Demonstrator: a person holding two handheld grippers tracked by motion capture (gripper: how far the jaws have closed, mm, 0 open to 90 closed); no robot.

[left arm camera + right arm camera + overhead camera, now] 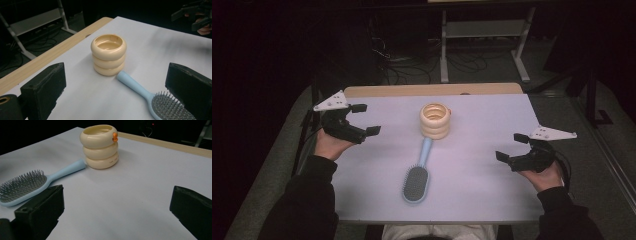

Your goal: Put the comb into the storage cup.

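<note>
1. The hairbrush [416, 179] lies bristles up at the middle of the white table [482, 195], nearer the person's edge; its light blue handle points away and its tip touches the base of the cream ribbed cup [435, 120].
2. The cup stands upright just beyond the brush.
3. The left gripper [366, 119] hovers at the table's left edge, jaws wide apart, empty, well apart from the brush.
4. The right gripper [511, 146] hovers near the right edge, jaws wide, holding nothing, also well apart.
</note>
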